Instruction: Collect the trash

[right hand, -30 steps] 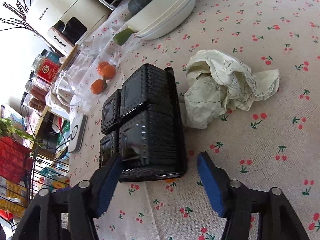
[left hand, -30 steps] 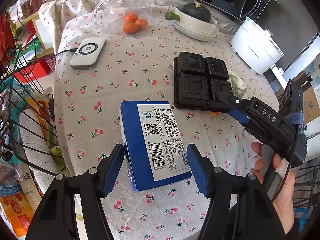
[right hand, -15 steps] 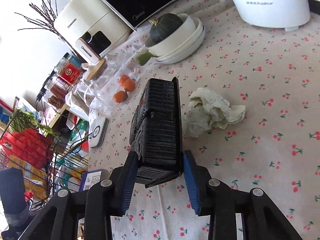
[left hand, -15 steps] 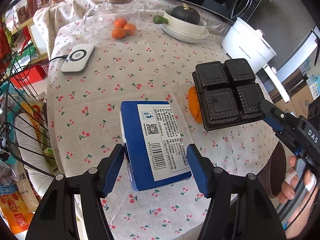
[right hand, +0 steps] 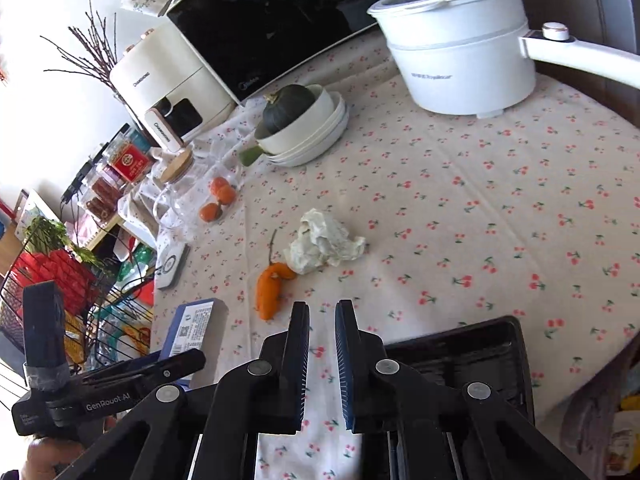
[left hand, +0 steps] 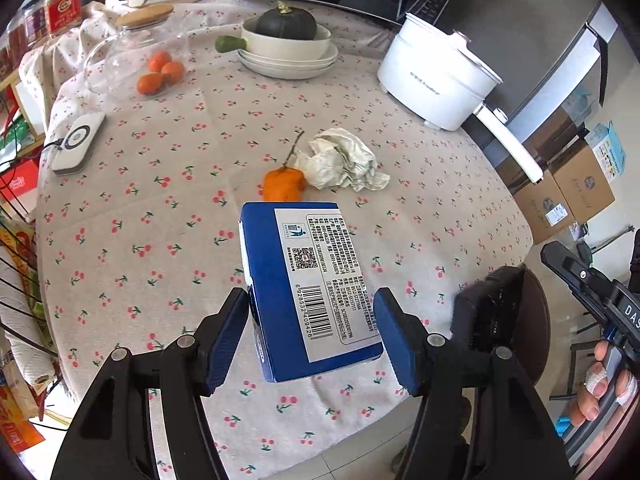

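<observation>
Cherry-print cloth (left hand: 168, 184) covered a round table backed by a microwave (right hand: 280, 20), a white pot (left hand: 436, 76) and stacked bowls (left hand: 288, 54) holding a dark squash (left hand: 286, 22).

Left gripper (left hand: 314, 334) hovered low at 6 o'clock in its own view. Its blue pads stood on either side of a blue box (left hand: 308, 292), with a sliver of gap showing at each pad; whether they pressed the box could not be told.

Beyond the box, toward 12 o'clock, lay an orange peel (left hand: 284, 185), touching a crumpled paper (left hand: 344, 160) at its 2 o'clock.

Right gripper (right hand: 322, 336) had its pads drawn near together with only cloth between them, gripping nothing. A black tray (right hand: 460, 360) sat just beside its right finger, at the table's edge, toward 4 o'clock in that view.
</observation>
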Demonstrator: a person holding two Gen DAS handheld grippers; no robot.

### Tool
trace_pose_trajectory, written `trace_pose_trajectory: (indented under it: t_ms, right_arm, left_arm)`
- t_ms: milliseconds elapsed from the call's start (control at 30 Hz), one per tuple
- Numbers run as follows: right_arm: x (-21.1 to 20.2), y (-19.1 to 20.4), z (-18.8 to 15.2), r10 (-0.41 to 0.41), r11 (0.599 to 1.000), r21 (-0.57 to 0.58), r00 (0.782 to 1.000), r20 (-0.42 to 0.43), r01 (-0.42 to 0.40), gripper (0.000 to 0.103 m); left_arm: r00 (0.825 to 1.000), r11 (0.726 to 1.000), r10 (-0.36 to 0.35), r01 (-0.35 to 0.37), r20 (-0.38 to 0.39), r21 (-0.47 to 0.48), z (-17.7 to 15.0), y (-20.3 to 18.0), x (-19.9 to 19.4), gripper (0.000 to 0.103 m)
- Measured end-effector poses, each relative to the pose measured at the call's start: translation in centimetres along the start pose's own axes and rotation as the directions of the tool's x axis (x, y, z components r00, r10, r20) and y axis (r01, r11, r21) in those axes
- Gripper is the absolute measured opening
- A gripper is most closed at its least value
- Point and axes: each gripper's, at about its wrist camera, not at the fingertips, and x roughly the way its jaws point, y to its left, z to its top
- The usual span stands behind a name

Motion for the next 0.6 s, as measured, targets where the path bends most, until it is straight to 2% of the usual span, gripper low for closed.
trace_pose_trajectory:
  t_ms: [67, 167, 267, 333, 400, 500, 600]
  right_arm:
    - [0.0, -1.2, -0.4, -0.019, 1.000, -0.003, 0.999, -0.026, 0.019, 0.013]
    - [0.3, -3.1, -0.9, -0.090, 0.996, -0.006, 0.994, -0.063, 0.090, 0.013]
    - [-0.3, -4.8, -0.9, -0.099, 0.994, 0.035, 0.993, -0.066, 0.102, 0.017]
    - [-0.5, -5.4, -0.9, -0.094, 0.994, 0.041, 0.993, -0.077, 0.097, 0.034]
    - [-0.5, -5.9, -1.2, -0.120, 0.992, 0.027, 0.988, -0.093, 0.123, 0.044]
    - [-0.2, -6.4, -1.9, -0.148, 0.988, 0.023, 0.979, -0.139, 0.153, 0.049]
    - [0.2, -6.4, -3.5, -0.187, 0.981, 0.006, 0.960, -0.211, 0.193, 0.061]
  left_arm:
    - [1.000, 1.000, -0.002, 0.003, -0.010, 0.011, -0.2, -1.1, 0.5, 0.067]
    - [1.000, 1.000, -0.003, 0.003, -0.015, 0.021, -0.5, -2.0, 0.9, 0.067]
    - [1.000, 0.999, -0.002, 0.003, -0.018, 0.037, -0.7, -2.4, 1.0, 0.067]
    - [1.000, 0.999, 0.006, -0.005, -0.020, 0.050, -0.8, -2.3, 1.0, 0.067]
    - [0.999, 0.998, 0.019, -0.017, -0.028, 0.063, -1.0, -2.1, 1.1, 0.067]
    - [0.998, 0.995, 0.044, -0.040, -0.047, 0.090, -1.6, -1.8, 1.6, 0.067]
    - [0.998, 0.993, 0.032, -0.025, -0.059, 0.117, -2.5, -1.8, 1.9, 0.067]
